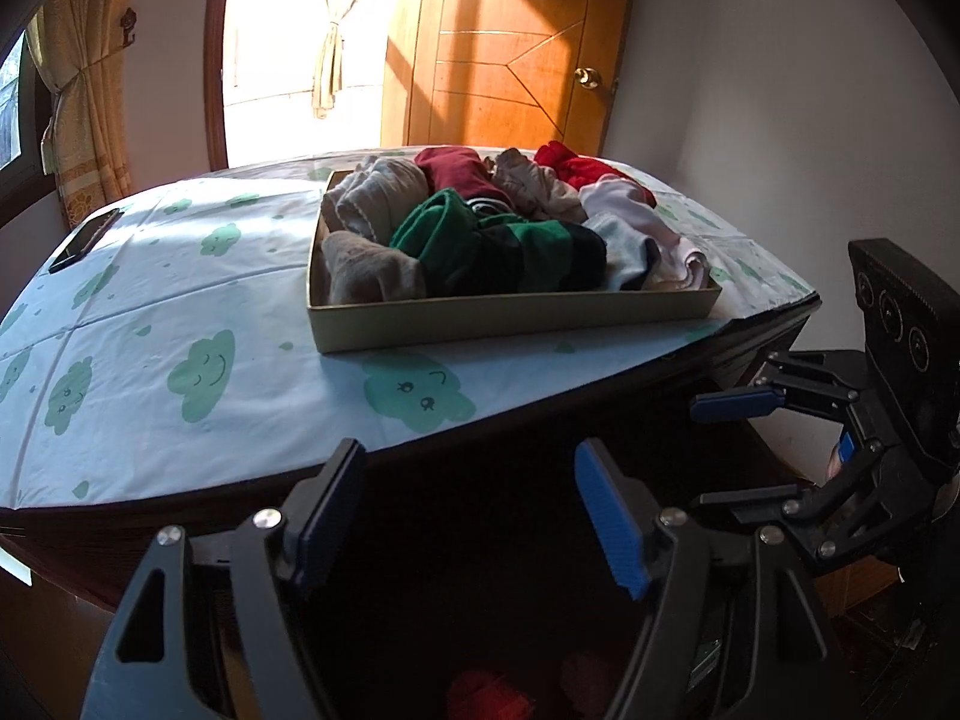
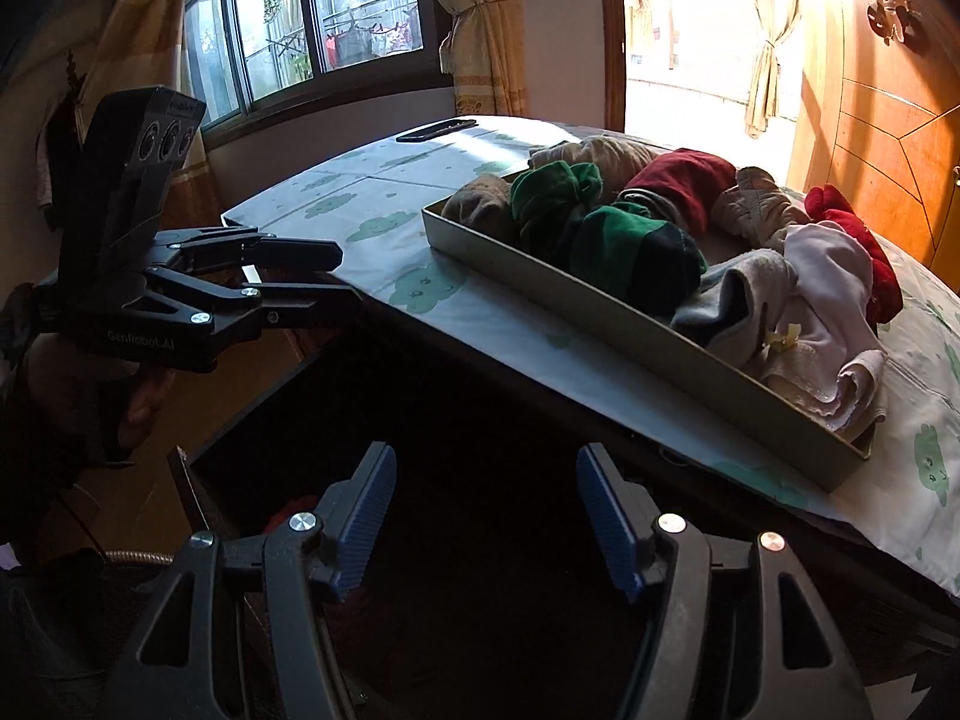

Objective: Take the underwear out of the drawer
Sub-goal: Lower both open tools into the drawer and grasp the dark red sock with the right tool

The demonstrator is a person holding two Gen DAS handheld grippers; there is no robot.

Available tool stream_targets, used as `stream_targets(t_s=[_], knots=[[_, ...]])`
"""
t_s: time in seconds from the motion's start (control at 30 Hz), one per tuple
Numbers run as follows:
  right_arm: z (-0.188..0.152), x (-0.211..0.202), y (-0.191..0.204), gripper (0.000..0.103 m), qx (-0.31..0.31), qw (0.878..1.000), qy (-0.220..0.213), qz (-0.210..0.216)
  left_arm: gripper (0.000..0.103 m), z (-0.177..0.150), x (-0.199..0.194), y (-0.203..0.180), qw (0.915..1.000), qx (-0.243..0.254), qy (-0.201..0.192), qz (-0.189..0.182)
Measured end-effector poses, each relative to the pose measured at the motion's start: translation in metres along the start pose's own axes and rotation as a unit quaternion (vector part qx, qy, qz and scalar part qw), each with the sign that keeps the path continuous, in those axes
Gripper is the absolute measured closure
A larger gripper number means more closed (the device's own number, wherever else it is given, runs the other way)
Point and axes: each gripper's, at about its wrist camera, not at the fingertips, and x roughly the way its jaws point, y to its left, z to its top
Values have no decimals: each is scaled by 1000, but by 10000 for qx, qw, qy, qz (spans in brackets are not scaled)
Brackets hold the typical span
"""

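two blue-padded fingers of the left gripper [image 1: 474, 516] stand wide apart in the left wrist view, nothing between them, poised over the dark mouth of the open drawer [image 1: 480, 600]. down in that shadow a red piece of underwear [image 1: 489, 693] shows faintly near the bottom edge, blurred and dim. above, the table [image 1: 180, 300] wears a pale cloth printed with green clouds, and on it sits a shallow tray [image 1: 510, 312] heaped with folded underwear in beige, dark red, green and black, pink and white. a dark phone [image 1: 84, 240] lies flat near the far left edge of the cloth. at the right edge of this view the right gripper [image 1: 714, 450] hangs beside the table's corner, fingers spread, empty. behind stand a wooden door [image 1: 510, 60] and a bright doorway with tied curtains.

from the right wrist view, the right gripper [image 2: 486, 516] is likewise spread wide and carries nothing, aimed into the black drawer [image 2: 420, 420] below the table edge. a red scrap of cloth [image 2: 291, 510] shows low inside the drawer at the left. the left gripper [image 2: 342, 279] reaches in from the left just beside the table's corner; how wide it stands cannot be told from this side. the tray [image 2: 630, 324] runs diagonally across the cloth, piled with clothes. a window [image 2: 300, 30] fills the wall behind.
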Motion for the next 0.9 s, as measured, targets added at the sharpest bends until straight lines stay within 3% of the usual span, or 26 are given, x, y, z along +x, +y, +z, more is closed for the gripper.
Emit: stream_targets(t_s=[0.2, 0.47, 0.9], knots=[[-29, 19, 15, 38, -220, 9972, 602, 384, 30, -27, 2, -10, 9983, 326, 475, -16], [-35, 46, 16, 38, -103, 9896, 1131, 878, 30, -63, 13, -17, 9916, 560, 1164, -45], [-32, 108, 49, 38, -278, 9559, 2557, 1416, 28, -88, 9, 5, 9900, 299, 1380, 8]])
